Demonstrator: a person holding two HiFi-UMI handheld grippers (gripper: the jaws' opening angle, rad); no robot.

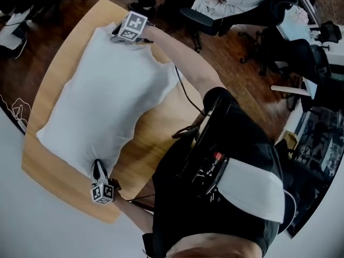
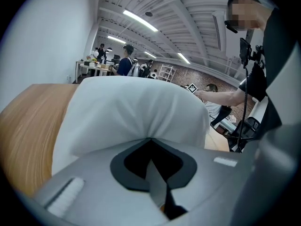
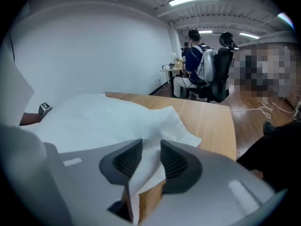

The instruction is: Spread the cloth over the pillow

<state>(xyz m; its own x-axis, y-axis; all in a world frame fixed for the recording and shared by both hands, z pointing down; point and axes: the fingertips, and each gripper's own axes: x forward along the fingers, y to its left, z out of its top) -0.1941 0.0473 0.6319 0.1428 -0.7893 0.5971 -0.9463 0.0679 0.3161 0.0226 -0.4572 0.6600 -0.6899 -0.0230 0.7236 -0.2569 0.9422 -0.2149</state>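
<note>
A white cloth [image 1: 107, 90] is draped over a pillow [image 1: 49, 138] on a wooden desk [image 1: 156, 128], covering most of it. The left tool [image 2: 149, 140] is closed tight on a gathered edge of the cloth at the desk's near end. The right tool [image 3: 150, 147] is held at the far end with its jaws partly apart; a loose cloth corner is threaded between them, unpinched. Only black-and-white square markers are shown on each tool's cube [image 1: 133, 27].
</note>
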